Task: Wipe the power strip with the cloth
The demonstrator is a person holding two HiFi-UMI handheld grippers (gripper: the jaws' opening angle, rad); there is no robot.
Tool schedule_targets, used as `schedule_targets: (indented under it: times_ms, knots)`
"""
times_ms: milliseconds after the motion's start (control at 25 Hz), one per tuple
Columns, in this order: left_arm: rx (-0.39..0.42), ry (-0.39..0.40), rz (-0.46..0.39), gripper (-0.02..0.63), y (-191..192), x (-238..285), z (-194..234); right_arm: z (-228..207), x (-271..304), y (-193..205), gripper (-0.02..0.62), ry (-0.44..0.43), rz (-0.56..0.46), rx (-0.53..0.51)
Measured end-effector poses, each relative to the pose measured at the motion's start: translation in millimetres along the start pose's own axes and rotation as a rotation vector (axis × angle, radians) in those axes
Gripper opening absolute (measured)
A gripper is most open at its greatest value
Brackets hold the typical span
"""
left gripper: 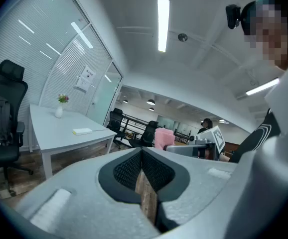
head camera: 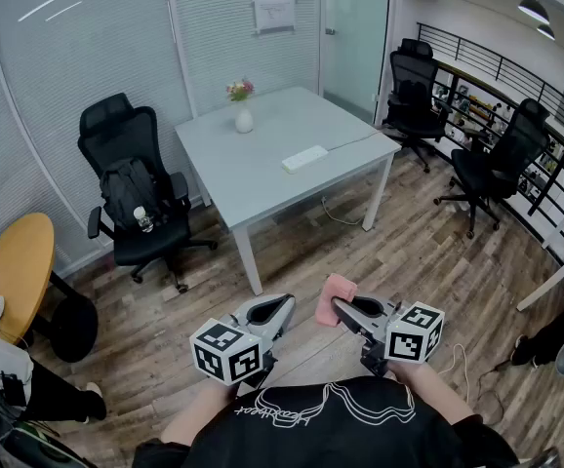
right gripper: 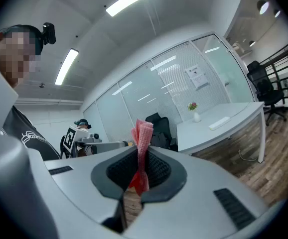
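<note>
Colours: pink cloth among greys, blacks and brown.
Cloth (head camera: 337,296) pink, fine grid weave. Power strip (head camera: 304,158) off-white on pale grey table (head camera: 253,188). Left gripper (head camera: 288,303) and right gripper (head camera: 340,304) light grey, with black cross-hatched pads (left gripper: 129,171) and black-and-white square markers. Chair (head camera: 116,130) black. Round table (head camera: 14,261) yellow-orange. Floor (head camera: 428,261) brown wood planks. Vase (head camera: 244,120) white, flowers (head camera: 240,90) pink. Shirt (head camera: 341,427) black, white line print.

Ahead of you a pale square surface (head camera: 253,169) carries a white vase (head camera: 244,120) of flowers near its far edge. To its left stands a black office chair (head camera: 116,130) with a dark backpack (head camera: 131,191) on the seat. A round yellow table (head camera: 14,266) sits at your far left. Two more black chairs (head camera: 414,86) (head camera: 502,159) stand on the wooden floor (head camera: 419,261) by the railing (head camera: 502,66). A paper notice (head camera: 274,0) hangs on the glass wall.
</note>
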State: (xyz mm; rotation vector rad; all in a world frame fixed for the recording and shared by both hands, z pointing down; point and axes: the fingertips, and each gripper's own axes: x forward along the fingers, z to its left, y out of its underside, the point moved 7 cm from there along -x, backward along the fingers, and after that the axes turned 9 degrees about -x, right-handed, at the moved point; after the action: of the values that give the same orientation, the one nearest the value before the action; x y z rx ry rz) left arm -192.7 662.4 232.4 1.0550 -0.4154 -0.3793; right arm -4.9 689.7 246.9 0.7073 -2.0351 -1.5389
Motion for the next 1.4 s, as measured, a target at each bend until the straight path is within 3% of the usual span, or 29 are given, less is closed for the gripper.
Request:
schedule_targets:
  times_ms: [480, 840, 1160, 1400]
  knots:
    - [-0.008, 0.010, -0.014, 0.014, 3, -16, 1, 15, 2, 3, 0.035, 0.019, 0.000, -0.010]
    - [-0.015, -0.001, -0.006, 0.014, 9, -2, 13, -10, 1, 11, 0.037, 0.043, -0.028, 0.060]
    - [0.013, -0.056, 0.005, 0.014, -10, 44, 43, -68, 21, 4, 0.038, -0.016, -0.047, 0.093]
    - [-0.013, -0.092, 0.034, 0.014, -25, 110, 91, -150, 49, 1, 0.038, -0.040, -0.037, 0.143]
